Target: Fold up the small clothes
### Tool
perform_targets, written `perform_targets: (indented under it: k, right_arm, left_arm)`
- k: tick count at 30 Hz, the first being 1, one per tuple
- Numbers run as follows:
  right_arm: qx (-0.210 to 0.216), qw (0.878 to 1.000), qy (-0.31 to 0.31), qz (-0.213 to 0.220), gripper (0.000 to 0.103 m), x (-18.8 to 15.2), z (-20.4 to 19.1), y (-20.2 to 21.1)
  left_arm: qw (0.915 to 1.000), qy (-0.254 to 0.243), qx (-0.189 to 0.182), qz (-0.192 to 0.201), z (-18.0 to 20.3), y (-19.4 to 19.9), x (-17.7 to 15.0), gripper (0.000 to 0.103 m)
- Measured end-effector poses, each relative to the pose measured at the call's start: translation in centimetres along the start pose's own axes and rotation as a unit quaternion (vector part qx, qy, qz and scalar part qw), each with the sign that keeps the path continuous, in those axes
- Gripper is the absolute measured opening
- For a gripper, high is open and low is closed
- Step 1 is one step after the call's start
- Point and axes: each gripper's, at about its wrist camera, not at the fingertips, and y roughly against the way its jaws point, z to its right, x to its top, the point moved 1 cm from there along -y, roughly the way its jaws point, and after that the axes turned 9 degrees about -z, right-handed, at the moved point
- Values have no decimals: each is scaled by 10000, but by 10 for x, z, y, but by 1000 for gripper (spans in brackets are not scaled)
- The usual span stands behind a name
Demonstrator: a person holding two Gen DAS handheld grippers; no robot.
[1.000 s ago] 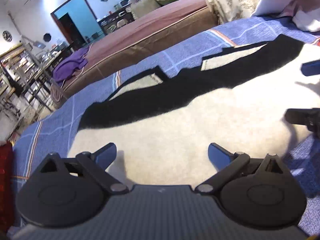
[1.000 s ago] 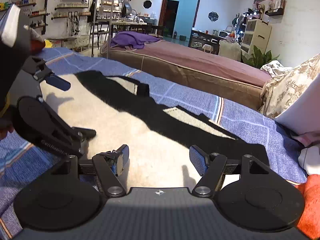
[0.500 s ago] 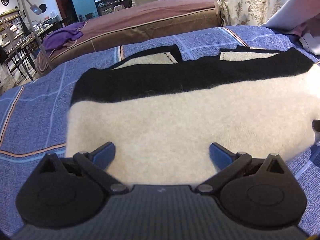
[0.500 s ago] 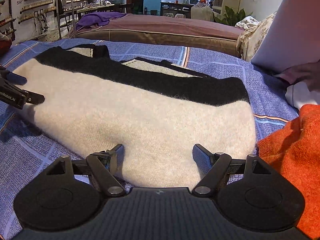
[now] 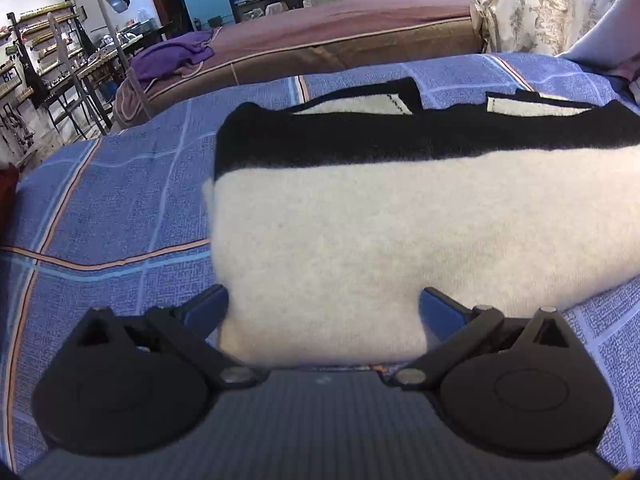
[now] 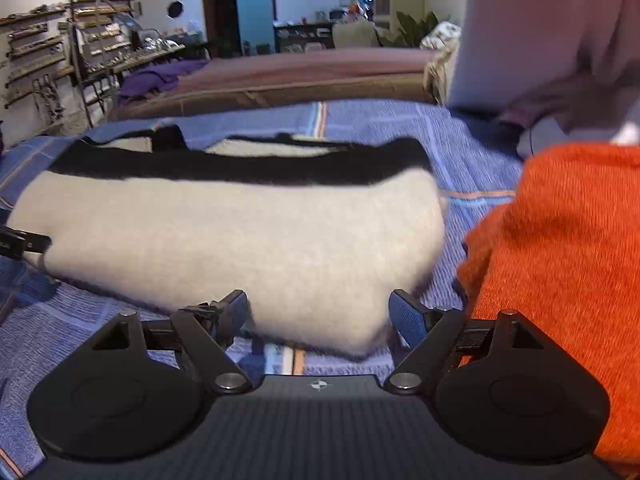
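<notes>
A cream and black knit garment [image 5: 360, 216] lies folded lengthwise on the blue plaid bedspread [image 5: 120, 200], its black part on the far side. My left gripper [image 5: 324, 308] stands open at the garment's near left end, the cream edge between its blue fingers [image 5: 208, 308]. In the right wrist view the same garment [image 6: 240, 232] stretches leftwards. My right gripper [image 6: 320, 312] is open at its near right corner, cloth lying between the spread fingers. The left gripper's black tip [image 6: 20, 240] shows at the far left edge.
An orange knit item [image 6: 560, 260] lies just right of my right gripper. A brown mattress [image 5: 340, 40] with purple cloth [image 5: 172, 56] runs behind the bedspread. Patterned bedding [image 5: 540, 4] is piled at the back right. Shelves and racks [image 6: 48, 60] fill the room's left.
Both grippers have drawn back towards the garment's near edge and lowered. The garment went from a slanted view to lying square across both views. Both stayed open.
</notes>
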Motion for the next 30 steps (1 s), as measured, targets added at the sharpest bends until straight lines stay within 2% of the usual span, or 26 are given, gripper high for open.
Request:
perform_targets:
  k: [1,4,8,11,15,16,18,21,23,27,30]
  right_arm:
    - [158,9997,-152,-127,103,-4,6,-4]
    - [273,9993,-236,-38,103,-7,10,2]
    - [390,9990,-39,192,103,-6,4,26]
    - [573,9973,159,429,103,-9,1,50]
    - [901,9952,74,373,103,-7,5,64]
    - [944,9950,79,319,103,-5,6,64]
    - [1011,9946,90,229,103,4,8,64]
    - [1178,9927,-186,155,103,22,20,63]
    - [1267,9910,-416,-59,103,37,30,60]
    - [1233,9907,-357,-449,103,58,33,55]
    - [1288,9906,-290,-351,103,59,34,59]
  left_arm:
    - [9999,15,-66,-84,-2,-2,1,103]
    - [9995,152,-228,-165,-10,-4,3,103]
    - [9993,355,-27,-129,-10,14,-2,103]
    - [9992,391,-15,21,3,40,-27,103]
    - [9995,50,-306,60,40,61,-65,103]
    - [9995,-91,-261,150,51,65,-71,103]
    - [9971,-673,-96,330,79,68,-77,103]
    - [9843,-1687,251,453,124,66,-75,103]
    - [9774,-2028,192,564,146,66,-71,103]
    - [9779,-2019,-18,542,168,59,-56,103]
    - [9777,-2040,-17,492,177,55,-54,103]
